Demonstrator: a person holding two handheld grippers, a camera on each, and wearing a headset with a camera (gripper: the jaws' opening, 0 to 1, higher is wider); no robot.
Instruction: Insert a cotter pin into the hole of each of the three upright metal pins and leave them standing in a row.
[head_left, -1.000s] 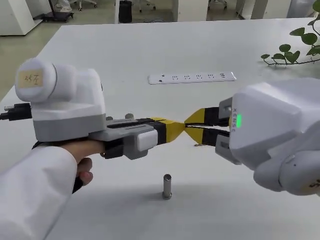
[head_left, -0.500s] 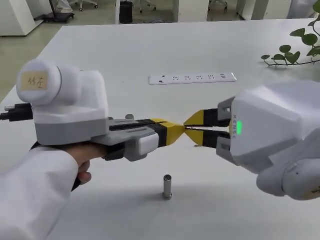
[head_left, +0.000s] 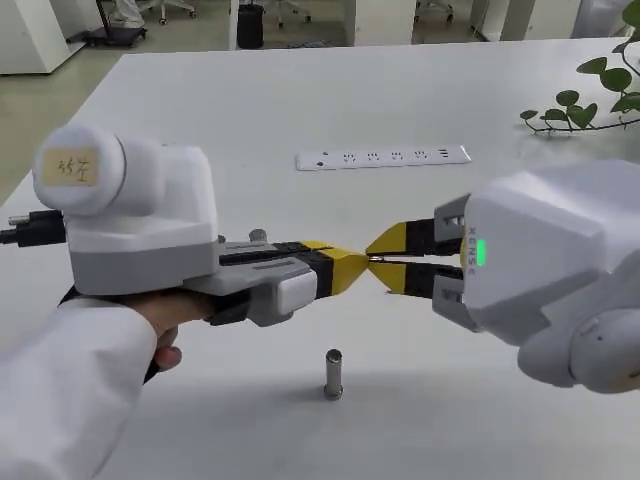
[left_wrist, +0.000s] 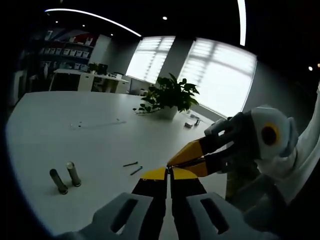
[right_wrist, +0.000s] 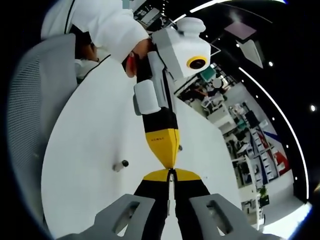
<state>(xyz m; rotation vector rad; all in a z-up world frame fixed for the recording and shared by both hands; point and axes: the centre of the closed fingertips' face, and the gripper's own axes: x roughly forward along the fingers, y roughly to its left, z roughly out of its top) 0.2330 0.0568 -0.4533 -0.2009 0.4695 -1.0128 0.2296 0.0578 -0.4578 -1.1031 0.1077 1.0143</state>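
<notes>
Metal pin (head_left: 334, 373), upright and alone, stands on the near part of the white table (head_left: 250, 110). Above it the left gripper (head_left: 350, 262) and right gripper (head_left: 386, 260) are held level, pointing at each other with yellow tips touching. Both pairs of jaws are pressed together. A thin glint shows where they meet, too small to tell whether either pinches anything. A left hand (head_left: 165, 312) in a white sleeve (head_left: 60, 400) grips the left handle. The head view has a power strip (head_left: 384, 156) lying far across the table. The left gripper view has two more pins (left_wrist: 74, 173) standing side by side at its left, and two loose cotter pins (left_wrist: 131, 164) lying flat beyond its jaws
</notes>
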